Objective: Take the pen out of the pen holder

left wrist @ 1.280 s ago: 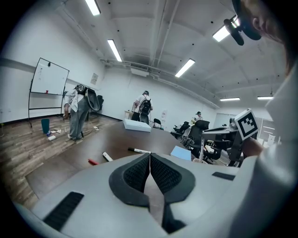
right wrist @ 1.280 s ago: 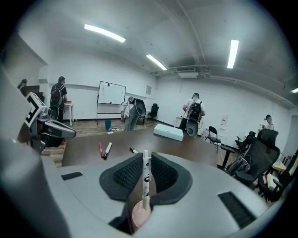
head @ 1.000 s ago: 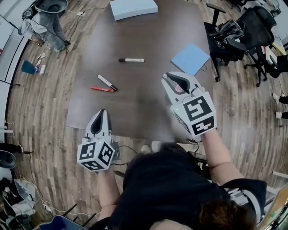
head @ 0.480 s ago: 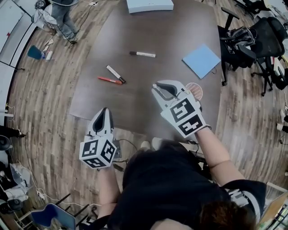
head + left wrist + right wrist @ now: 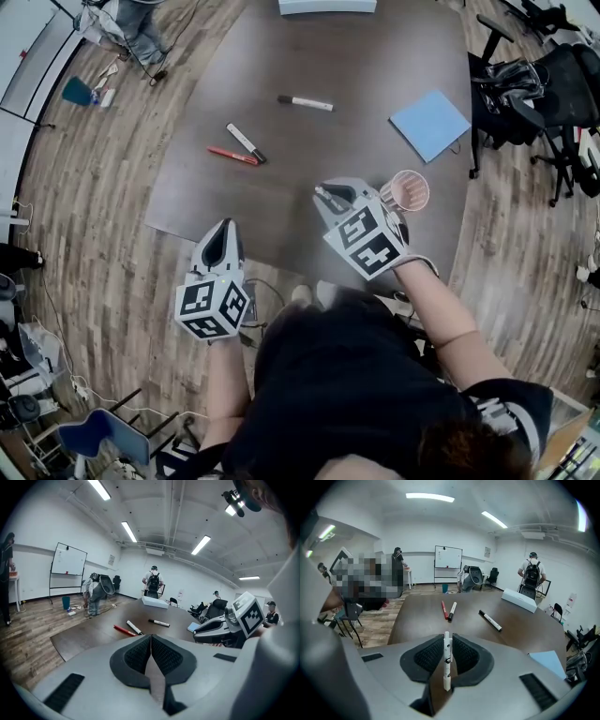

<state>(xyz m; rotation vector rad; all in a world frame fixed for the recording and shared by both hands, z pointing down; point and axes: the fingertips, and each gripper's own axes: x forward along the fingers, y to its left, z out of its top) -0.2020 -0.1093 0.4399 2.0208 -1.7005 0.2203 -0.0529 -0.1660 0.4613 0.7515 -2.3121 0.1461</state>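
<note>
My right gripper (image 5: 327, 197) hangs over the near part of the dark table (image 5: 309, 56), shut on a slim white pen (image 5: 446, 660). The pen stands upright between its pads, its tip poking past the fingertips (image 5: 324, 198). The pen holder (image 5: 408, 190), a pinkish mesh cup, stands just right of this gripper, near the table's right edge. My left gripper (image 5: 221, 240) sits lower left, at the table's near edge, shut with nothing in it (image 5: 151, 641). In the left gripper view the right gripper (image 5: 206, 630) shows at the right.
A red pen (image 5: 232, 156) and a black-capped marker (image 5: 246, 142) lie side by side left of centre, another marker (image 5: 305, 102) farther back. A blue notepad (image 5: 430, 125) lies at the right, a white box (image 5: 326, 6) at the far edge. Office chairs (image 5: 534, 84) stand right of the table.
The right gripper has sunk and drawn nearer with the pen still in it, uncovering the pen holder beside it. The left gripper has dropped slightly.
</note>
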